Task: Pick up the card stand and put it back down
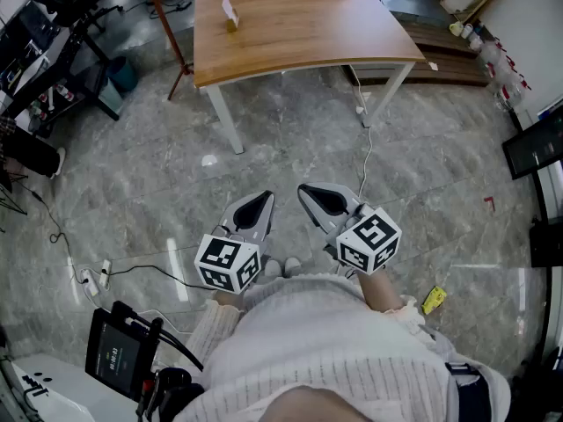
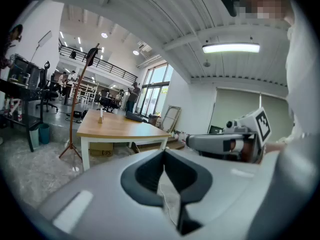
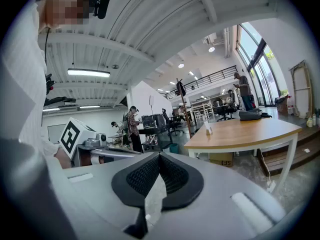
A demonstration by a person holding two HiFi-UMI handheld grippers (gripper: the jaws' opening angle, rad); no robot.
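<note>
Holding the left gripper (image 1: 264,202) and right gripper (image 1: 310,194) close in, jaws of both pressed together and empty, likely because of the card stand (image 1: 230,14) standing well apart on the wooden table (image 1: 299,33), not yet reached; print on the cardboard box (image 3: 220,160) underneath too small to read.

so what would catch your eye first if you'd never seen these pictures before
The left gripper and right gripper stand out first. They are held side by side low in the head view, both shut and empty, each with a black-and-white marker cube on it. Beyond them, across the grey stone floor, stands a wooden table with the small card stand near its left edge.
</note>
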